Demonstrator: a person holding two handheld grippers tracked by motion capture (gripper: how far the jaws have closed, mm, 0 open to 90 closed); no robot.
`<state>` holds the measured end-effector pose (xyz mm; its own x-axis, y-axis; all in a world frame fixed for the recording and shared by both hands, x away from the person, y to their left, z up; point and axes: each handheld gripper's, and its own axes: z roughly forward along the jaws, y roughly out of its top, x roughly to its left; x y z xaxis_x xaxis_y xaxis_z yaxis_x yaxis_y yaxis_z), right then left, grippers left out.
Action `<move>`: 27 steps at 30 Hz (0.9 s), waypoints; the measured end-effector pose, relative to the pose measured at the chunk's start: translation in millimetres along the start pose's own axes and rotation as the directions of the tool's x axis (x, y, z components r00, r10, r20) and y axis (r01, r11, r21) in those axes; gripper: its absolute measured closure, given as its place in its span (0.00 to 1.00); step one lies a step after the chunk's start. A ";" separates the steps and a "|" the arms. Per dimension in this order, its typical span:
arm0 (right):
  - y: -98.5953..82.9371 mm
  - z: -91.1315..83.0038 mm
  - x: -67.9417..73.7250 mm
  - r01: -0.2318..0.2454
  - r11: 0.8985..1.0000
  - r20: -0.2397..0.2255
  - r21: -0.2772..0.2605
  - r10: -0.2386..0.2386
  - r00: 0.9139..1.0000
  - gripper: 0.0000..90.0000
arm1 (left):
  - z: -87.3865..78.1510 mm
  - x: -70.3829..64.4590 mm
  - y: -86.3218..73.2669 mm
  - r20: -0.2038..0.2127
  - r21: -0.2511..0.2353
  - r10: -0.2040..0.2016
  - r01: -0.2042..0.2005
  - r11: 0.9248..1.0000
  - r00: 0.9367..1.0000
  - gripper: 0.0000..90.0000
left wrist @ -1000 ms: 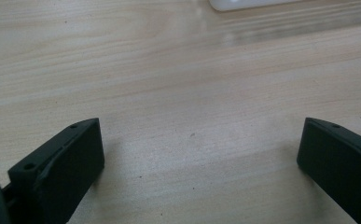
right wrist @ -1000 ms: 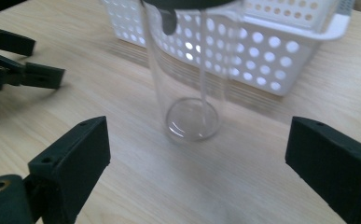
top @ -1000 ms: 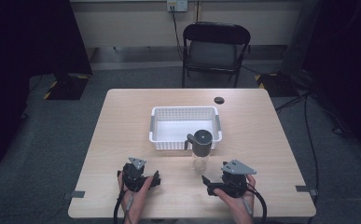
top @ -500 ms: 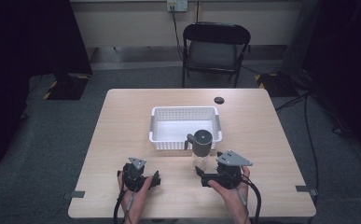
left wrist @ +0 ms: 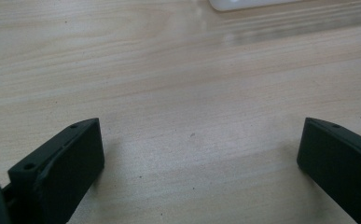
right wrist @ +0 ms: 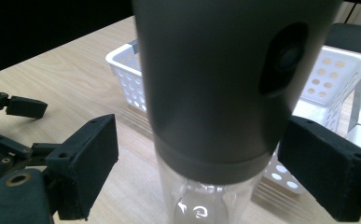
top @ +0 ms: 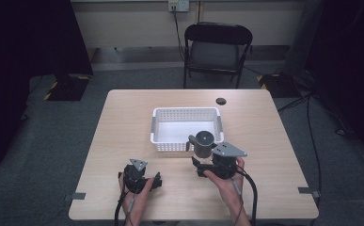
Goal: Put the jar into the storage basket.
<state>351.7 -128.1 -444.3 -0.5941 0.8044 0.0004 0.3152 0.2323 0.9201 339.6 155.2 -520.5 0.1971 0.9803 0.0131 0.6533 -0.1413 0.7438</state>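
While one clear bottle (top: 203,147) with a dark grey cap stands just at 6 o'clock of one white basket (top: 170,141), the right gripper (top: 203,165) brackets it, jaws wide, apparently untouching. At 8 o'clock, the left gripper (top: 157,180) rests wide-jawed on the table (top: 123,122); one dark disc (top: 221,100) lies at 1 o'clock.

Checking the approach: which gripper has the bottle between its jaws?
The right gripper: its open jaws flank the grey-topped bottle. The left gripper sits over bare table.
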 end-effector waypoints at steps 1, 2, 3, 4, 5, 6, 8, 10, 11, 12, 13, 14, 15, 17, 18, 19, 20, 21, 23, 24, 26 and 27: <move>0.3 1.4 -0.7 -0.001 1.000 -0.002 0.000 0.001 1.000 0.13 | 0.0 0.0 0.0 0.000 0.000 0.000 0.000 1.000 1.000 0.00; 0.4 2.7 -1.4 -0.001 1.000 -0.004 0.002 0.001 1.000 0.14 | 0.0 0.0 0.0 0.000 0.000 0.000 0.000 1.000 1.000 0.00; 0.5 4.2 -2.4 -0.004 1.000 -0.003 0.006 0.004 1.000 0.15 | 0.0 0.0 0.0 0.000 0.000 0.000 0.000 1.000 1.000 0.00; 0.7 5.7 -3.7 -0.007 1.000 -0.005 0.012 0.007 1.000 0.16 | 0.0 0.0 0.0 0.000 0.000 0.000 0.000 1.000 1.000 0.00; 0.7 5.7 -3.7 -0.007 1.000 -0.005 0.012 0.007 1.000 0.16 | 0.0 0.0 0.0 0.000 0.000 0.000 0.000 1.000 1.000 0.00; 1.1 7.3 -5.1 -0.011 1.000 -0.011 0.012 0.011 1.000 0.17 | 0.0 0.0 0.0 0.000 0.000 0.000 0.000 1.000 1.000 0.00; 2.4 9.5 -6.0 -0.008 1.000 -0.014 0.014 0.008 1.000 0.18 | 0.0 0.0 0.0 0.000 0.000 0.000 0.000 1.000 1.000 0.00; 3.0 11.1 -6.1 -0.009 1.000 -0.019 0.014 0.009 1.000 0.20 | 0.0 0.0 0.0 0.000 0.000 0.000 0.000 1.000 1.000 0.00; 2.9 11.7 -6.2 -0.008 1.000 -0.021 0.011 0.009 1.000 0.22 | 0.0 0.0 0.0 0.000 0.000 0.000 0.000 1.000 1.000 0.00; 2.7 12.2 -6.5 -0.007 1.000 -0.017 0.012 0.007 1.000 0.22 | 0.0 0.0 0.0 0.000 0.000 0.000 0.000 1.000 1.000 0.00; 2.5 13.2 -7.4 -0.014 1.000 -0.020 0.014 0.014 1.000 0.24 | 0.0 0.0 0.0 0.000 0.000 0.000 0.000 1.000 1.000 0.00; 2.4 13.8 -8.2 -0.017 1.000 -0.025 0.014 0.018 1.000 0.27 | 0.0 0.0 0.0 0.000 0.000 0.000 0.000 1.000 1.000 0.00; 2.4 14.1 -8.7 -0.018 1.000 -0.026 0.015 0.018 0.999 0.27 | 0.0 0.0 0.0 0.000 0.000 0.000 0.000 1.000 1.000 0.00; 2.6 15.0 -9.4 -0.015 1.000 -0.029 0.018 0.016 0.999 0.31 | 0.0 0.0 0.0 0.000 0.000 0.000 0.000 1.000 1.000 0.00; 2.7 15.4 -9.4 -0.003 1.000 -0.022 0.024 0.003 1.000 0.33 | 0.0 0.0 0.0 0.000 0.000 0.000 0.000 1.000 1.000 0.00; 2.8 15.6 -9.7 -0.002 1.000 -0.025 0.027 0.002 1.000 0.34 | 0.0 0.0 0.0 0.000 0.000 0.000 0.000 1.000 1.000 0.00; 3.1 15.4 -9.8 0.000 1.000 -0.025 0.029 0.001 1.000 0.34 | 0.0 0.0 0.0 0.000 0.000 0.000 0.000 1.000 1.000 0.00; 3.4 15.3 -9.7 0.001 1.000 -0.024 0.031 0.000 1.000 0.34 | 0.0 0.0 0.0 0.000 0.000 0.000 0.000 1.000 1.000 0.00; 4.2 15.1 -9.2 0.008 0.999 -0.021 0.035 -0.007 1.000 0.34 | 0.0 0.0 0.0 0.000 0.000 0.000 0.000 1.000 1.000 0.00; 4.2 15.2 -9.0 0.009 0.999 -0.019 0.034 -0.009 1.000 0.35 | 0.0 0.0 0.0 0.000 0.000 0.000 0.000 1.000 1.000 0.00; 4.2 15.0 -8.6 0.015 0.999 -0.016 0.034 -0.014 1.000 0.35 | 0.0 0.0 0.0 0.000 0.000 0.000 0.000 1.000 1.000 0.00; 4.1 14.9 -8.5 0.016 0.999 -0.016 0.034 -0.015 1.000 0.35 | 0.0 0.0 0.0 0.000 0.000 0.000 0.000 1.000 1.000 0.00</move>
<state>369.1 -125.8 -446.4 -0.6109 0.7916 -0.0073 0.3310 0.2638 0.9060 339.6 155.2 -520.4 0.1973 0.9802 0.0133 0.6533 -0.1416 0.7437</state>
